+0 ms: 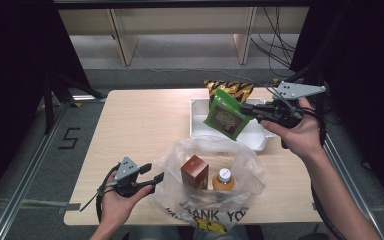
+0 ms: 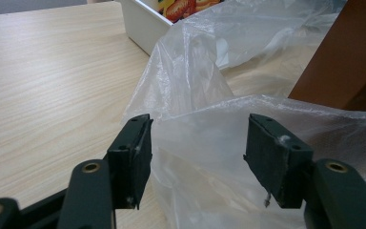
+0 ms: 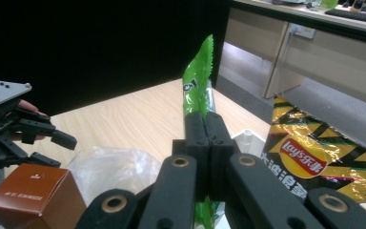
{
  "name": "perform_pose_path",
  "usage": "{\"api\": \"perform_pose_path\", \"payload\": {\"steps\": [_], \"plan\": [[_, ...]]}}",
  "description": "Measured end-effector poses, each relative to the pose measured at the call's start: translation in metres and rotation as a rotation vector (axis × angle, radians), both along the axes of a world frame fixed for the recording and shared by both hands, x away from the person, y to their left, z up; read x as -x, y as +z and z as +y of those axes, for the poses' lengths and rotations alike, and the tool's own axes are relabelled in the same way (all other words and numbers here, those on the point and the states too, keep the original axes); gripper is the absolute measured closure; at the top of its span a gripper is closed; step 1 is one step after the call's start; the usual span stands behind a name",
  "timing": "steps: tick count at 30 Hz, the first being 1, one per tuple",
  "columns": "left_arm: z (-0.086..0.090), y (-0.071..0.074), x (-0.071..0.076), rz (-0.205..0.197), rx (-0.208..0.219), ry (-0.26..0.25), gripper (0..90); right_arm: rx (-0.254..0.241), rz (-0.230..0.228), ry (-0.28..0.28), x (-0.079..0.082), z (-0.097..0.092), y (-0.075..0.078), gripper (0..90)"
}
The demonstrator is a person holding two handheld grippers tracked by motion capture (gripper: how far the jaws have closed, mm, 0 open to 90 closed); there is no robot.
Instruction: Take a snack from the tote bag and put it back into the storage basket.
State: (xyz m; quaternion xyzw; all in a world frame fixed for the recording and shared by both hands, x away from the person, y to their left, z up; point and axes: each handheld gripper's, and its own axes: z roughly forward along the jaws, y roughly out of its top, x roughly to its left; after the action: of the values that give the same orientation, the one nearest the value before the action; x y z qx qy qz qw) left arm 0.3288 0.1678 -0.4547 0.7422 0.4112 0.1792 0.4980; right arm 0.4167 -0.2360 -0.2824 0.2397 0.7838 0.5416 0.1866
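Left hand [image 1: 114, 200] enters from bottom left of the high view, palm up, forearm angled toward frame centre. It holds the left black two-jaw gripper [image 1: 152, 172] w/ grey three-cornered plate on top, roughly level, pointing right; jaws stand wide apart, nothing pinched btwn pads. Right hand [image 1: 300, 134] sits upper right, forearm rising from bottom right corner. Right black two-jaw gripper [image 1: 245, 107] points left, jaws pressed together, clamped on an edge of a green foil snack packet [image 1: 225, 116], held up in the air.
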Motion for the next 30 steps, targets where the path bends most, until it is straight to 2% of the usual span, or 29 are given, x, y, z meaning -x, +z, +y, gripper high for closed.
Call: {"api": "perform_pose_path", "payload": {"steps": [1, 3, 4, 8, 9, 10, 12, 13, 17, 18, 23, 24, 27, 28, 30], "plan": [[0.000, 0.000, 0.000, 0.000, 0.000, 0.000, 41.4, 0.002, 0.002, 0.017, -0.002, 0.000, 0.000, 90.0], [0.000, 0.000, 0.000, 0.001, 0.000, 0.000, 41.4, 0.003, -0.008, -0.009, -0.004, 0.000, 0.000, 90.0], [0.000, 0.000, 0.000, 0.002, 0.001, 0.000, 41.4, 0.019, -0.006, 0.000, -0.006, -0.001, 0.001, 90.0], [0.000, 0.000, 0.000, 0.001, 0.001, 0.000, 41.3, 0.029, -0.014, 0.000, -0.011, -0.001, 0.002, 90.0], [0.000, 0.000, 0.000, 0.000, 0.004, -0.001, 41.4, 0.031, -0.002, -0.013, -0.010, 0.000, 0.002, 90.0], [-0.001, -0.001, 0.000, 0.003, 0.010, -0.002, 41.4, 0.039, -0.020, -0.006, -0.013, 0.000, 0.001, 90.0], [-0.001, -0.001, 0.000, 0.006, 0.012, 0.001, 41.4, 0.026, -0.006, -0.030, -0.014, 0.002, 0.000, 90.0], [-0.001, -0.001, 0.000, 0.008, 0.009, 0.001, 41.3, 0.047, -0.013, -0.015, -0.017, 0.001, 0.001, 90.0], [-0.001, -0.001, 0.000, 0.009, 0.010, 0.003, 41.3, 0.044, -0.016, -0.027, -0.022, 0.003, -0.001, 90.0], [-0.001, -0.001, 0.000, 0.007, 0.015, 0.000, 41.3, 0.055, -0.001, -0.025, -0.023, 0.003, -0.001, 90.0], [0.000, -0.001, -0.001, -0.001, 0.004, -0.005, 41.3, 0.057, 0.008, -0.031, -0.029, 0.004, -0.004, 90.0], [0.000, -0.001, 0.000, -0.001, 0.003, -0.005, 41.3, 0.073, -0.009, -0.034, -0.031, 0.003, -0.003, 90.0], [0.001, -0.001, -0.001, -0.003, -0.002, -0.013, 41.3, 0.066, 0.007, -0.038, -0.032, 0.003, -0.005, 90.0], [0.001, -0.001, -0.001, -0.001, -0.002, -0.009, 41.3, 0.055, -0.006, -0.047, -0.034, 0.004, -0.007, 90.0], [0.000, -0.001, 0.000, 0.002, 0.009, -0.003, 41.3, 0.057, 0.000, -0.050, -0.034, 0.003, -0.007, 90.0]]}}
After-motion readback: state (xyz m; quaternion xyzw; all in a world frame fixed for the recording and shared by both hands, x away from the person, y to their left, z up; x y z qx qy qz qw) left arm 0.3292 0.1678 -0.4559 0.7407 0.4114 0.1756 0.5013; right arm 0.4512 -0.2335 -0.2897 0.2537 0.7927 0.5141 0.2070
